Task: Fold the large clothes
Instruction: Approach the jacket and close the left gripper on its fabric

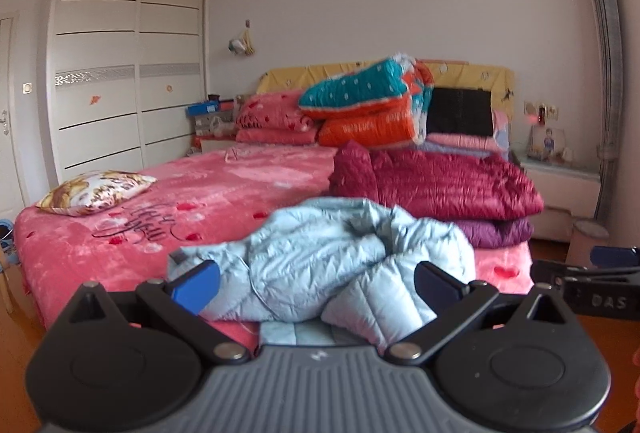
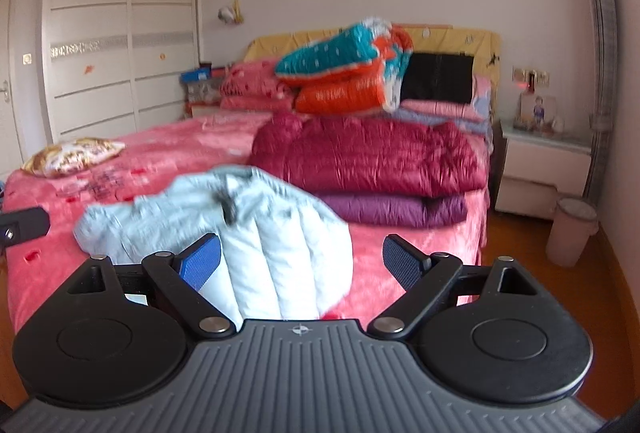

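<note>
A crumpled light blue puffer jacket (image 1: 320, 265) lies at the near edge of the pink bed (image 1: 200, 201); it also shows in the right wrist view (image 2: 248, 233). My left gripper (image 1: 316, 285) is open and empty, its blue pads on either side of the jacket's near part. My right gripper (image 2: 301, 261) is open and empty, just in front of the jacket's right side. The right gripper also shows at the right edge of the left wrist view (image 1: 592, 285).
Folded maroon (image 1: 436, 181) and purple (image 1: 496, 231) jackets are stacked on the bed's right side. Quilts (image 1: 368, 105) are piled at the headboard. A patterned pillow (image 1: 96, 191) lies at the left. A nightstand (image 2: 544, 169) and a bin (image 2: 570, 231) stand to the right.
</note>
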Tool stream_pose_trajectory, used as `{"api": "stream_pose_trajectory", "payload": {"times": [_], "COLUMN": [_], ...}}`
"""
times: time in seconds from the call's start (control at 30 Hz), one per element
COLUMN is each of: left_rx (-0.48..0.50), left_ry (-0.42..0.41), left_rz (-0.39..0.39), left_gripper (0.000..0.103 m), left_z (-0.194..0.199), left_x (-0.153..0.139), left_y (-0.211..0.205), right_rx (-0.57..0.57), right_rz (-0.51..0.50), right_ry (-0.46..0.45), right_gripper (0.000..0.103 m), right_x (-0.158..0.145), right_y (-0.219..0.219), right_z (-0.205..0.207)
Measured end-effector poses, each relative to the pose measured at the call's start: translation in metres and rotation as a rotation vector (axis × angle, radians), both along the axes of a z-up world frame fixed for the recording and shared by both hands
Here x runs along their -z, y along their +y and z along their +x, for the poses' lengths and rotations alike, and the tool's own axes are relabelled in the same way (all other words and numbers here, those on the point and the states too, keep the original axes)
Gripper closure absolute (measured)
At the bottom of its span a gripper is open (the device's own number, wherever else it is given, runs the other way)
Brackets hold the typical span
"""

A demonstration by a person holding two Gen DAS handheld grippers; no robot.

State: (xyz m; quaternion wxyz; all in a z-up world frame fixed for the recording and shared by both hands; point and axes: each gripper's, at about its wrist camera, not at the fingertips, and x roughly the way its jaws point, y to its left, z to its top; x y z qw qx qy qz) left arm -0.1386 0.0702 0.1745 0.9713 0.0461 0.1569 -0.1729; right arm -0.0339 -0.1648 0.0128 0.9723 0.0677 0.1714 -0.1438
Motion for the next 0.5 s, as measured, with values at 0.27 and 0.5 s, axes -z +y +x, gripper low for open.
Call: {"api": "stream_pose_trajectory", "payload": {"times": [0.27,0.5], "left_rx": [0.056,0.102], "left_ry": [-0.027,0.027], "left_rz": [0.074,0.012], "left_gripper": [0.001,0.001], "left_z": [0.029,0.059], "left_x": [0.044,0.081], "left_y": [-0.025,-0.039], "right_rx": [-0.043,-0.043], "right_rz": [0.052,0.007], "right_ry": [0.05,0.108], "right_gripper": [0.0,0.0], "right_x": [0.047,0.072], "right_y": [-0.015,-0.019], "right_z": [0.023,0.039]}}
